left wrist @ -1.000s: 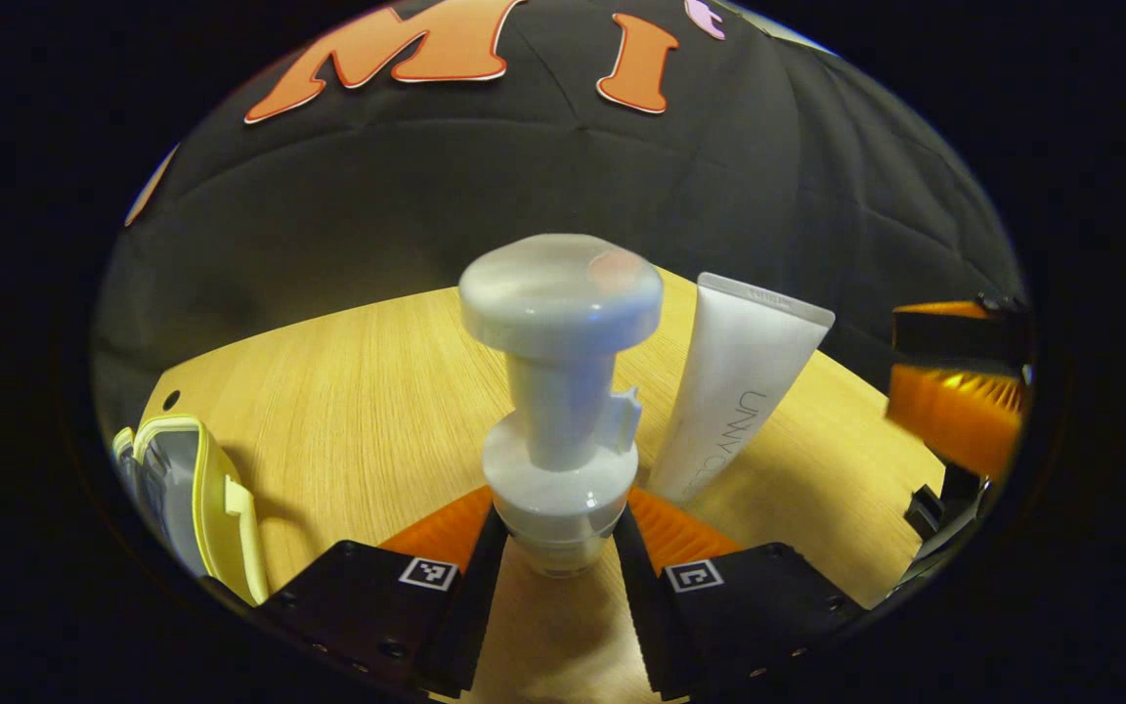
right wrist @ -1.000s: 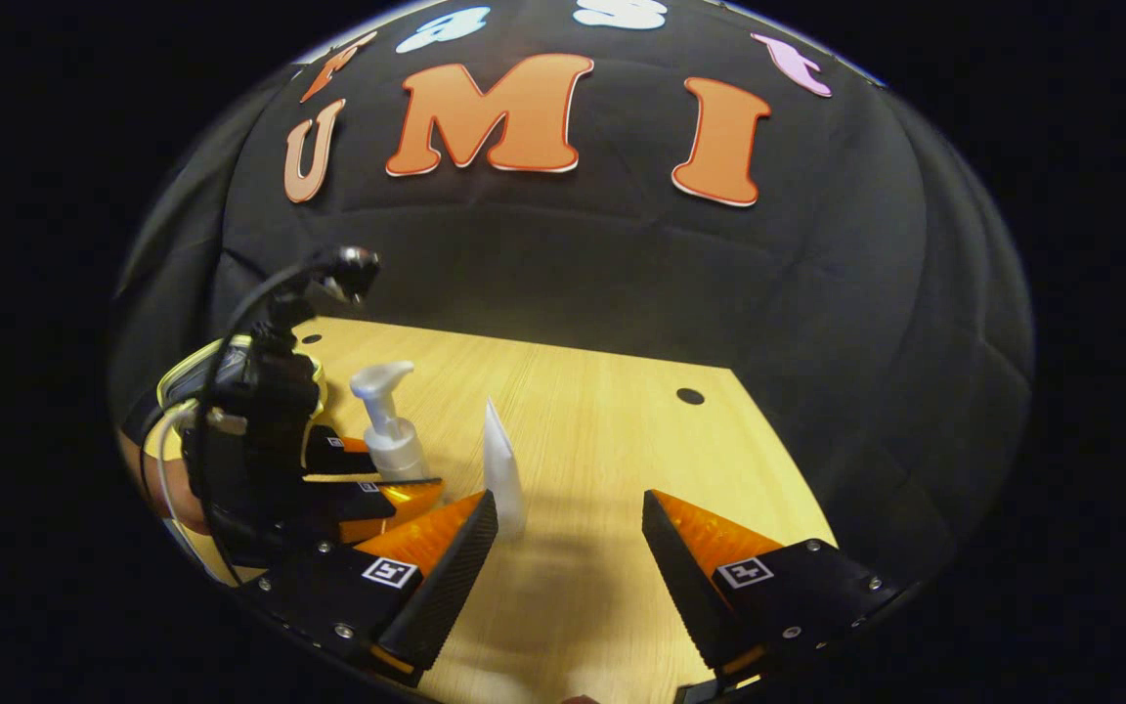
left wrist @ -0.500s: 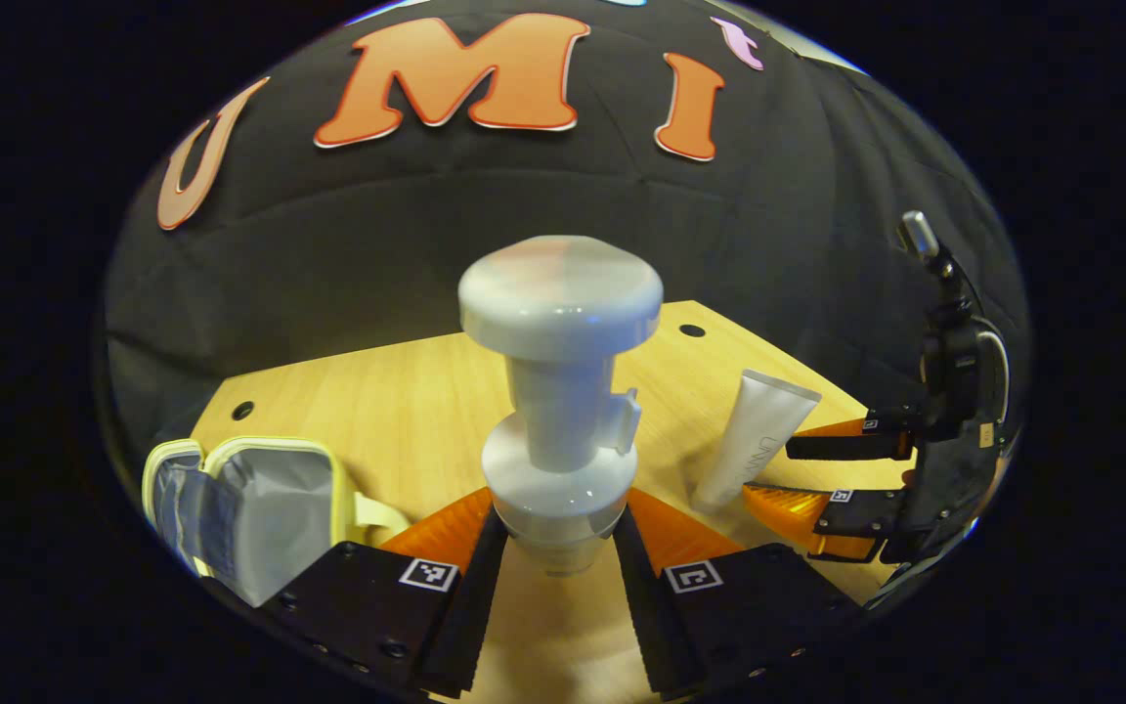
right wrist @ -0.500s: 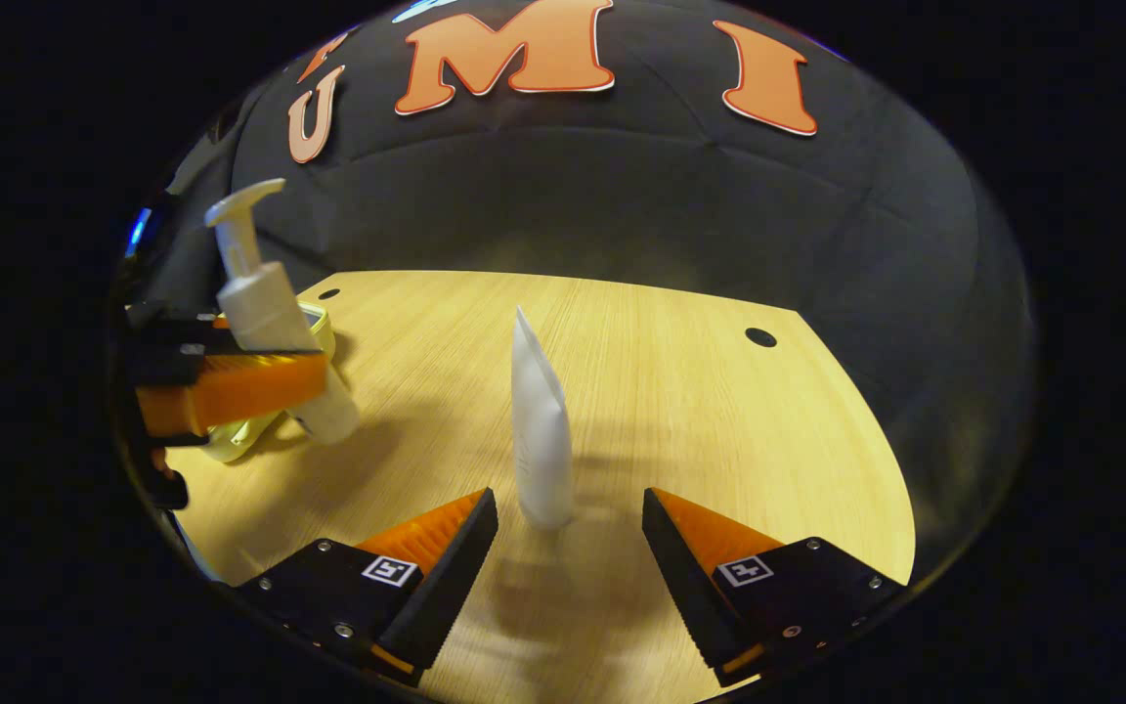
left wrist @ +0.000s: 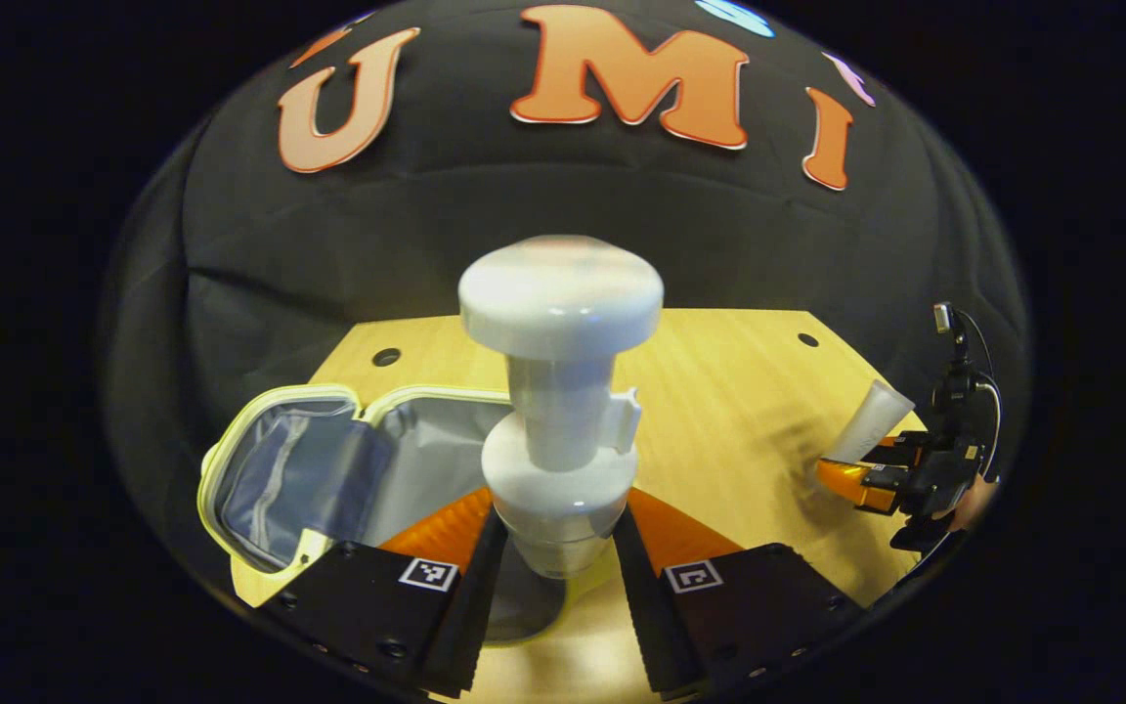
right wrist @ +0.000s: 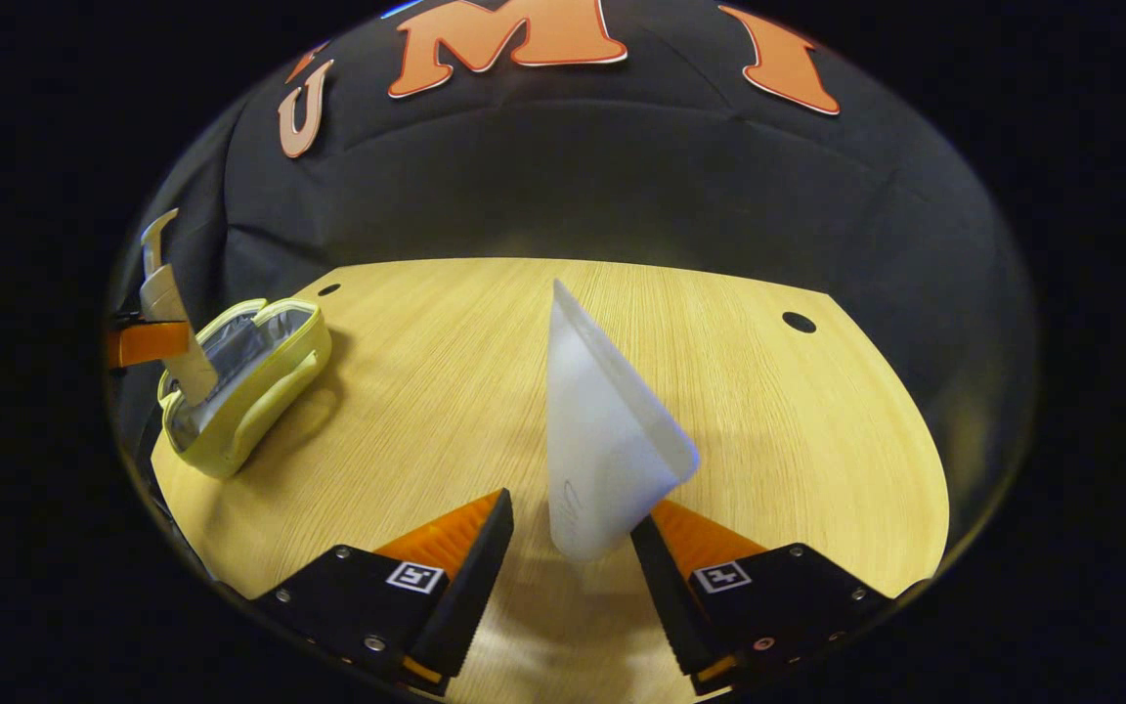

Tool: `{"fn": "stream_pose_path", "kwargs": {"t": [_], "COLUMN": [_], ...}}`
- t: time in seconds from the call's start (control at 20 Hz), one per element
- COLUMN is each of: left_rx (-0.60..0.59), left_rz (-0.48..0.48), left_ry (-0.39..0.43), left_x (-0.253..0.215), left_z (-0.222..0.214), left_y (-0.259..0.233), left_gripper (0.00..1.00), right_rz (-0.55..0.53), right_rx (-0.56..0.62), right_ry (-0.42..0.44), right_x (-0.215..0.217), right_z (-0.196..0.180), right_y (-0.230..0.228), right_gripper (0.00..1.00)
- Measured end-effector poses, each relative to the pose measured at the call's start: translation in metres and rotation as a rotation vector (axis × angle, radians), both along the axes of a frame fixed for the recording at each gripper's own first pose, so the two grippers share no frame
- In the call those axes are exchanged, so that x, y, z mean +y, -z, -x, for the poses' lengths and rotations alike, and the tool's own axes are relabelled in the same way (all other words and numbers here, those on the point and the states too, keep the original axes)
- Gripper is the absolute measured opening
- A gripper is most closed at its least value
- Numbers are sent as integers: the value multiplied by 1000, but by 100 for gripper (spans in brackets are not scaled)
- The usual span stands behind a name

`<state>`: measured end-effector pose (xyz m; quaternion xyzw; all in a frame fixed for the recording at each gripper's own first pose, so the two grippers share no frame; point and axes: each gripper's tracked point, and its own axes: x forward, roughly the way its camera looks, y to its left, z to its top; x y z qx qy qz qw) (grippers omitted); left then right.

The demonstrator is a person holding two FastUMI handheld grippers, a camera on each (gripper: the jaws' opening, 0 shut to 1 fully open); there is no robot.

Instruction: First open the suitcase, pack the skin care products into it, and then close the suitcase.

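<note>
Your left hand-held gripper (left wrist: 551, 557) clamped on the pump bottle (left wrist: 559, 411) above the open yellow suitcase (left wrist: 270, 469), your right hand-held gripper (right wrist: 571, 533) half-open around the white tube (right wrist: 602, 440), bench (right wrist: 446, 391) below.

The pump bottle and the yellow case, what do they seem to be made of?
The pump bottle looks like smooth, glossy white plastic; small highlights sit on its head. The yellow case seems soft: fabric-like yellow outside, with a grey lining that creases and shines faintly, perhaps coated cloth or foil.
</note>
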<state>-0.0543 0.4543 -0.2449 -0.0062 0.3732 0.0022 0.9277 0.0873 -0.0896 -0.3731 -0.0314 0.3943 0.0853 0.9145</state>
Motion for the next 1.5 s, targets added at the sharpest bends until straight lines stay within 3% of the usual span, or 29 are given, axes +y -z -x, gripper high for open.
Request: {"fn": "stream_pose_path", "kwargs": {"t": [0.1, 0.15, 0.25, 0.8, 1.1, 1.5], "left_rx": [28, 48, 81, 200, 348, 548], "left_rz": [-2, 0, -1, 61, 75, 97], "left_ry": [-35, -46, -56, 2, 78, 152], "left_x": [27, 39, 57, 94, 110, 126], "left_z": [5, 8, 14, 22, 26, 33], "left_y": [4, 8, 17, 47, 73, 104], "left_gripper": [62, 62, 62, 62, 63, 63], "right_rz": [-1, -16, -26, -113, -140, -169], "right_rx": [17, 23, 46, 43, 0, 15], "right_ry": [25, 40, 53, 82, 49, 20], "right_x": [-4, -5, -5, 45, 89, 145], "right_z": [-3, -3, -4, 4, 11, 31], "right_y": [4, 2, 4, -64, -110, -136], "right_gripper": [65, 53, 46, 46, 46, 46]}}
